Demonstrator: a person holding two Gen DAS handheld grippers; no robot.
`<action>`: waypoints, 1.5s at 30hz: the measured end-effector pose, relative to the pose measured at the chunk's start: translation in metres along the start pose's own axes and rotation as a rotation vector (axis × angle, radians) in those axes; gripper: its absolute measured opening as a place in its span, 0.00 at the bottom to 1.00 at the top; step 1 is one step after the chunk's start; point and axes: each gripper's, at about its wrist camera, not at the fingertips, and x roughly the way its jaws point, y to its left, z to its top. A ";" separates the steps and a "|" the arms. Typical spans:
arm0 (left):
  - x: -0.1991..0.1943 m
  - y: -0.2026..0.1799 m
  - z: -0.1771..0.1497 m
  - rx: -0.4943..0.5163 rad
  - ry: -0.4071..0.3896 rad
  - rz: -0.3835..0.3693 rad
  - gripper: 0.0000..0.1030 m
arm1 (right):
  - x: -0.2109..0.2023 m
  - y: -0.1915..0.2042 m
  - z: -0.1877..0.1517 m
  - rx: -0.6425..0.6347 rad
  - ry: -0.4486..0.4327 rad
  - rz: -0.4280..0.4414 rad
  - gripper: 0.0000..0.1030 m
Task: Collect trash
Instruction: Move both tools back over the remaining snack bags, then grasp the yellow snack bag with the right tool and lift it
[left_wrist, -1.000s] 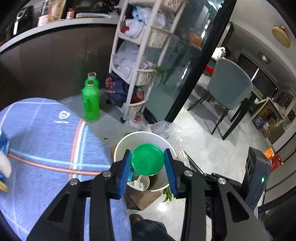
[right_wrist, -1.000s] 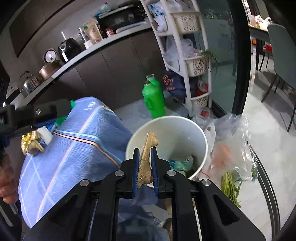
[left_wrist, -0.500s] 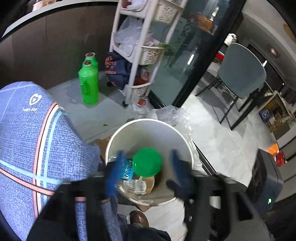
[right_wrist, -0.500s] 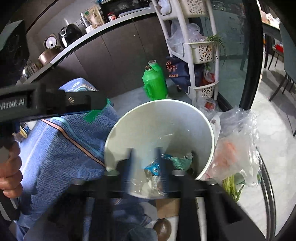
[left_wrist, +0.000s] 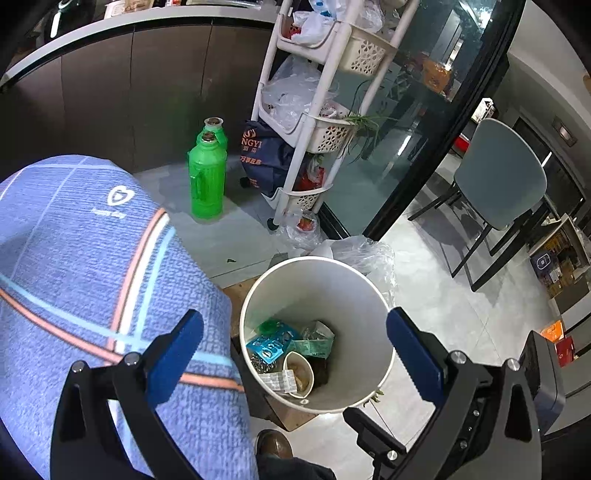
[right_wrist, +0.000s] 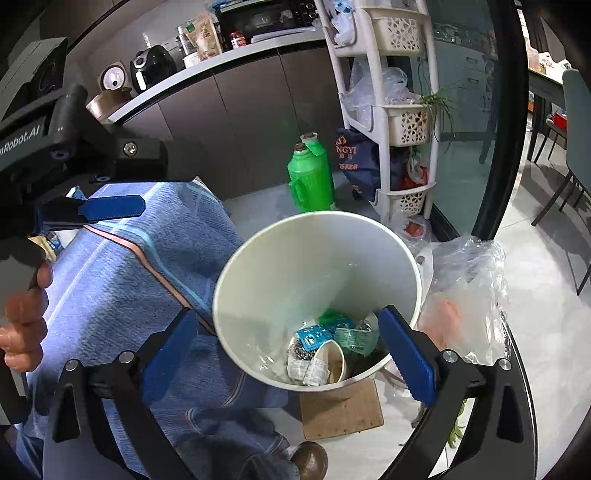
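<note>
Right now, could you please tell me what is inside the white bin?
Inside the bin: a paper cup, a blue packet, a green-white wrapper and a blister strip. Whatever lies beneath that pile is covered, and the near wall hides part of the bottom.

- I am looking at a pale tiled floor (left_wrist: 436, 295) that is catching glare from the room light.
- A white tiered basket rack (left_wrist: 325, 110) is standing by a dark-framed glass door (left_wrist: 436, 122), bags filling its shelves.
- Dark cabinet fronts (right_wrist: 251, 122) are running under a white countertop (right_wrist: 221, 59), where small appliances are sitting.
- A grey chair (left_wrist: 498, 177) is standing past the door.
- A blue striped cloth (left_wrist: 81, 258) is covering the surface beside me.
</note>
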 end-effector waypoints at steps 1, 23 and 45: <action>-0.007 0.001 0.000 -0.005 -0.007 0.003 0.96 | -0.005 0.004 0.002 -0.007 -0.006 0.000 0.92; -0.241 0.138 -0.080 -0.263 -0.228 0.239 0.96 | -0.066 0.154 0.026 -0.233 -0.069 0.168 0.92; -0.335 0.304 -0.176 -0.528 -0.314 0.356 0.96 | 0.017 0.407 0.067 -0.461 -0.013 0.327 0.59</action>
